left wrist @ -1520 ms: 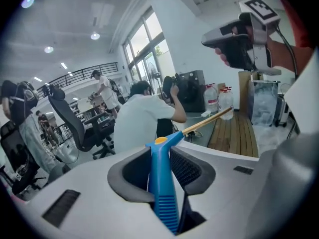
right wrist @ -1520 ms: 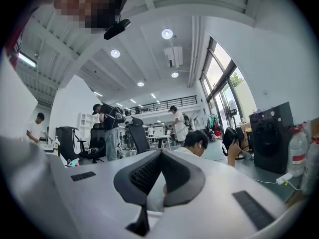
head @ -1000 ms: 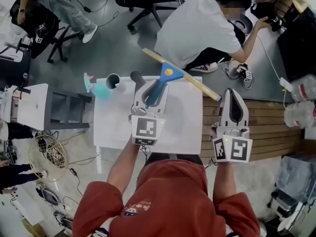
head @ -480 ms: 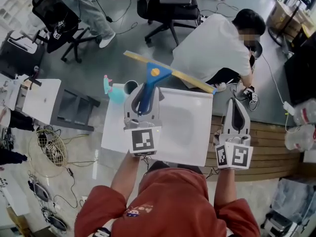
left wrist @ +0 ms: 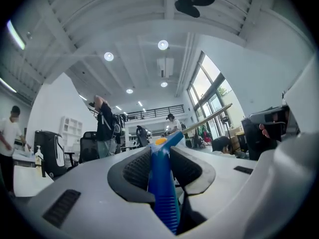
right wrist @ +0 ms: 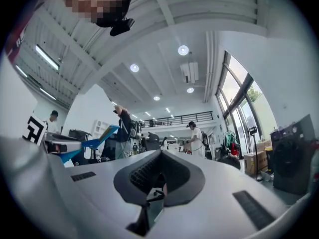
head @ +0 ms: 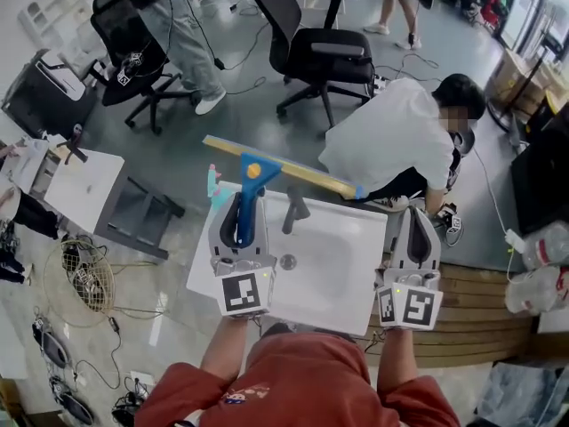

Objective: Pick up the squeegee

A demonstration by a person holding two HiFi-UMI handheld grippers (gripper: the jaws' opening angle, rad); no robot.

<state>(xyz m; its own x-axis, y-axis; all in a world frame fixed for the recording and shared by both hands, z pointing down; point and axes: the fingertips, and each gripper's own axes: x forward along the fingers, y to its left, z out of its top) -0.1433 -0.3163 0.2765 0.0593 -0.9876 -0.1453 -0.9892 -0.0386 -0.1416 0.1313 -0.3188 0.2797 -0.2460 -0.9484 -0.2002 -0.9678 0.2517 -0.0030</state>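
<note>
The squeegee (head: 260,171) has a blue handle and a long yellow blade that runs from upper left to lower right above the far edge of a white sink basin (head: 342,278). My left gripper (head: 239,210) is shut on the blue handle, which runs up between its dark pads. The left gripper view shows the squeegee handle (left wrist: 162,183) clamped in the left gripper (left wrist: 160,159), with the blade held level in the air. My right gripper (head: 416,217) hangs off the basin's right side, shut and holding nothing. In the right gripper view the squeegee (right wrist: 94,142) shows at far left, apart from the right gripper (right wrist: 159,176).
A dark faucet (head: 294,210) and a drain (head: 286,261) sit in the basin. A person in a white shirt (head: 396,136) crouches just behind it. Office chairs (head: 316,56) stand farther back, a wooden platform (head: 480,296) lies at right, and a fan (head: 84,278) on the floor at left.
Both grippers have risen, the left one more, carrying the squeegee up off the basin. The head view has tilted up, showing more of the room beyond.
</note>
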